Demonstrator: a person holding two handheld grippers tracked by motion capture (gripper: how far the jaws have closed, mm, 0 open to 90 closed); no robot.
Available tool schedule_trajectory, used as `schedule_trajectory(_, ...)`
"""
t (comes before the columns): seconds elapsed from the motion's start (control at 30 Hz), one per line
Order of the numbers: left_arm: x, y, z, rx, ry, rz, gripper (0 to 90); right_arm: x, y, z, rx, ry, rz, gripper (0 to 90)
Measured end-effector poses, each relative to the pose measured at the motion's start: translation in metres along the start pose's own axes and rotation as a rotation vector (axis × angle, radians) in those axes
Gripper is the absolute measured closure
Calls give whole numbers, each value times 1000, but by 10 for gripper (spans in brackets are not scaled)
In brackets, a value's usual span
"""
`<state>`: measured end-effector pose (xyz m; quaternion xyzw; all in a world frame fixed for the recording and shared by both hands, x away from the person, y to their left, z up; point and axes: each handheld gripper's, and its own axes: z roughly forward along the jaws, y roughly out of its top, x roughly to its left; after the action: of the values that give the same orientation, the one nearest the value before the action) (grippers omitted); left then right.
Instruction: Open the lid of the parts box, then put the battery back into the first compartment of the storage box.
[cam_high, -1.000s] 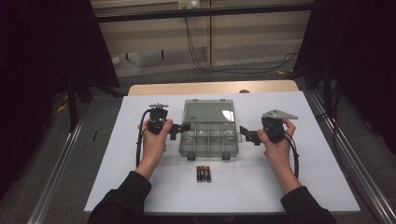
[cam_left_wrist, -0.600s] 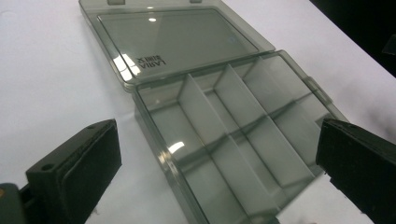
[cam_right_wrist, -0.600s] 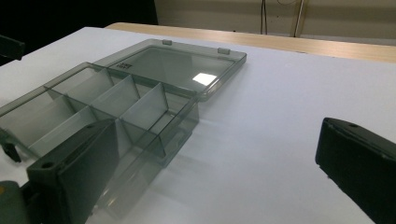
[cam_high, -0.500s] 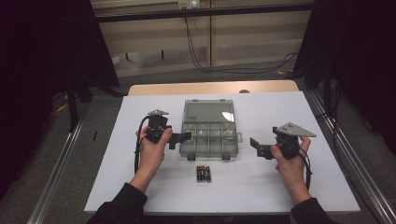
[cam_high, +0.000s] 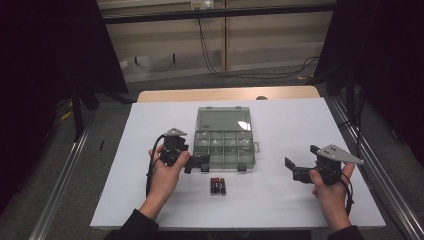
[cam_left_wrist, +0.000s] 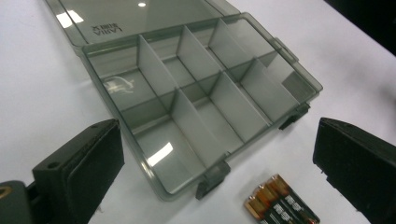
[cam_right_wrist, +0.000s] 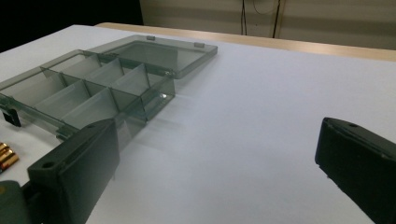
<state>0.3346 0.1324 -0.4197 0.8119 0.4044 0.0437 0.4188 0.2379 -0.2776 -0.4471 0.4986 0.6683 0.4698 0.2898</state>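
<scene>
A clear grey organizer box (cam_high: 223, 150) lies open at the table's middle, its lid (cam_high: 223, 120) flat behind it and its divided compartments bare. Three batteries (cam_high: 217, 186) lie side by side just in front of it. My left gripper (cam_high: 201, 163) is open at the box's near left corner. In the left gripper view, the left gripper (cam_left_wrist: 217, 126) frames the box (cam_left_wrist: 196, 116) and the batteries (cam_left_wrist: 280, 203) between its jaws. My right gripper (cam_high: 301, 159) is open well right of the box, with bare table between its jaws. The right gripper view has the box (cam_right_wrist: 88, 93) at the left.
The white table top (cam_high: 280, 125) has free room on both sides of the box and along the front edge. A wooden strip (cam_high: 225, 94) runs along the far edge. Metal rails (cam_high: 370, 170) flank the table on the floor.
Both grippers have drawn back from the box's sides. The right one moved right and toward the person; the left one moved a little nearer the front edge.
</scene>
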Motion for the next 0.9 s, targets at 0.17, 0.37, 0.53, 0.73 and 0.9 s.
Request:
schedule_trajectory(0.17, -10, -7, -2, 16, 4, 22, 30, -2, -7, -12, 4, -10, 2, 0)
schedule_trajectory(0.37, -20, -17, -5, 26, -3, 31, 67, -4, -13, -29, -7, -16, 1, 0)
schedule_trajectory(0.53, -26, -23, -3, 34, -4, 14, 127, -9, -21, -39, -6, -18, 11, 0)
schedule_trajectory(0.73, -37, -32, 0, 57, 32, -7, 194, -10, -28, -49, -12, -27, 19, 0)
schedule_trajectory(0.9, -42, -40, 1, 96, 68, -9, 235, -6, -34, -49, -2, -46, 5, 0)
